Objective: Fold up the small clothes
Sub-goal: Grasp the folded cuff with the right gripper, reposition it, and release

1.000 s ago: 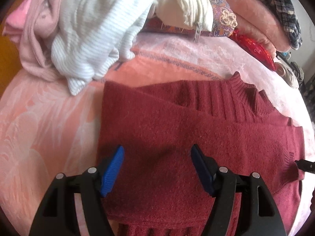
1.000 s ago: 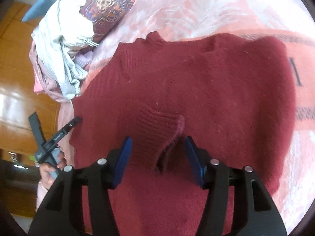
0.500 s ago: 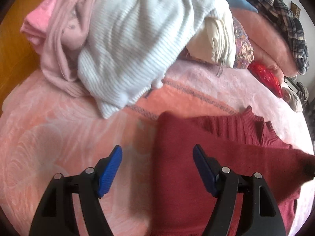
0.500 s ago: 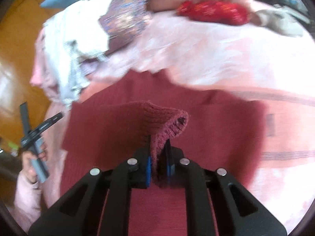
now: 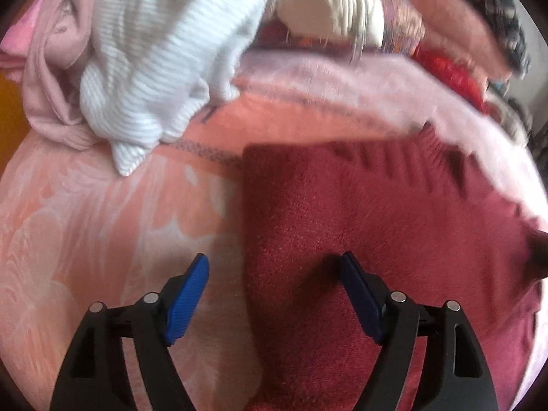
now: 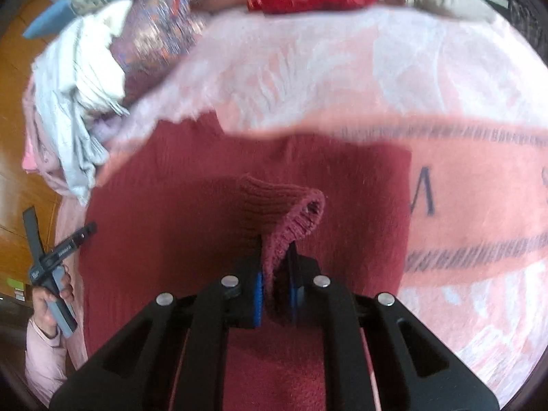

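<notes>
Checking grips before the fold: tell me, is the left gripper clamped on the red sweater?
No: the left gripper stands open over the red sweater, its edge between the pads, unpinched.

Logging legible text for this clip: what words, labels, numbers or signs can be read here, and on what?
Blanket: dark printed characters, one a "V"-like shape, the other cut off; no word readable.
Left claw: white lettering on its side, too small to read.
Maroon sweater, clothes pile: no text.

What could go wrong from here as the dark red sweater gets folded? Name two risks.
The right gripper pinches only the ribbed cuff, so the knit may slip out or stretch when pulled. The left gripper stands open astride the sweater edge; closing there might catch the pink blanket too.
</notes>
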`<state>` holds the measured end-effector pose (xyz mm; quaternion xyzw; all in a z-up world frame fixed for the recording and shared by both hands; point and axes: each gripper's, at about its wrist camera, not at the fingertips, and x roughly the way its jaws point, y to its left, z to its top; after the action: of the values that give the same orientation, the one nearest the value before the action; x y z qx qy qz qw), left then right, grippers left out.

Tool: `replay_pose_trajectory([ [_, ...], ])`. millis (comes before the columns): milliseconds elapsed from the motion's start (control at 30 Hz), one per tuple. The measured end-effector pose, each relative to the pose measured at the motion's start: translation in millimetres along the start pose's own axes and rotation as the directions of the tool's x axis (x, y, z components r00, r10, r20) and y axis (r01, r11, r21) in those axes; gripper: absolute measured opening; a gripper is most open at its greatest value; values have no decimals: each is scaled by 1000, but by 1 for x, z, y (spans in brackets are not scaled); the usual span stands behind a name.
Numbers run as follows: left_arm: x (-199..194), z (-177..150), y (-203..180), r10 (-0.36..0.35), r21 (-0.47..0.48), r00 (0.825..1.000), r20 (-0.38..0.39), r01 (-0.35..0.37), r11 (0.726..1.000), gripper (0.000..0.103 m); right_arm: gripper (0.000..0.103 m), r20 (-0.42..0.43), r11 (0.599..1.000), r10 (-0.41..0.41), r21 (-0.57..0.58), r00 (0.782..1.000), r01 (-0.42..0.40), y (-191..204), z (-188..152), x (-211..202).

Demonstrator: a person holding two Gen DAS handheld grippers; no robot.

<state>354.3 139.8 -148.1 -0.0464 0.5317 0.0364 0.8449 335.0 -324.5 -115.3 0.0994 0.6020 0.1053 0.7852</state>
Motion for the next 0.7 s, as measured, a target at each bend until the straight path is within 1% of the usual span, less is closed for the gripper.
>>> replay_pose_trajectory([
  [67, 4, -2, 1, -10, -17, 1000, 2, 10, 1000, 79, 11, 1, 1000, 3, 4, 1000, -3, 1, 0, 2],
  [133, 3, -2, 4, -28, -40, 1000, 0, 28, 999, 77, 15, -15, 1000, 4, 12, 1000, -4, 1, 5, -8],
  [167, 0, -1, 5, -33, -43, 999, 1, 33, 999, 76, 19, -1, 1000, -2, 11, 1000, 2, 1, 7, -15],
  [200, -5, 0, 5, -34, -41, 999, 8, 34, 999, 73, 20, 31, 1000, -17, -1, 999, 17, 3, 9, -26],
  [233, -14, 2, 3, -37, -31, 999, 30, 38, 999, 73, 20, 64, 999, -31, -22, 997, 33, 7, 10, -36],
  [267, -22, 3, -1, -46, -21, 997, 54, 47, 999, 73, 20, 82, 999, -29, -36, 996, 32, 11, 12, -43],
  [367, -41, 7, -17, -90, 6, 991, 102, 90, 996, 74, 20, 88, 999, 15, -53, 996, -10, 22, 12, -48],
  [433, -47, 6, -33, -126, 45, 985, 115, 122, 992, 75, 20, 63, 995, 18, -100, 998, -12, 36, 12, -40],
  [500, -43, 5, -44, -130, 90, 986, 103, 121, 989, 75, 21, 41, 993, -8, -119, 999, 13, 45, 10, -27],
  [567, -30, 1, -50, -112, 120, 991, 75, 102, 987, 75, 21, 4, 994, -55, -94, 998, 55, 38, 7, -14],
  [600, -22, -2, -52, -102, 127, 993, 51, 95, 987, 75, 17, -8, 994, -79, -78, 997, 78, 32, 7, -7],
  [633, -10, -6, -50, -98, 131, 995, 15, 96, 987, 77, 16, -24, 995, -78, -61, 997, 77, 23, 5, 2],
  [667, -3, -8, -48, -108, 126, 994, 12, 106, 986, 79, 14, -21, 997, -60, -47, 998, 59, 18, 3, 5],
  [700, 0, -11, -44, -120, 119, 992, 34, 115, 986, 83, 14, -15, 998, -45, -35, 999, 44, 14, 2, 7],
])
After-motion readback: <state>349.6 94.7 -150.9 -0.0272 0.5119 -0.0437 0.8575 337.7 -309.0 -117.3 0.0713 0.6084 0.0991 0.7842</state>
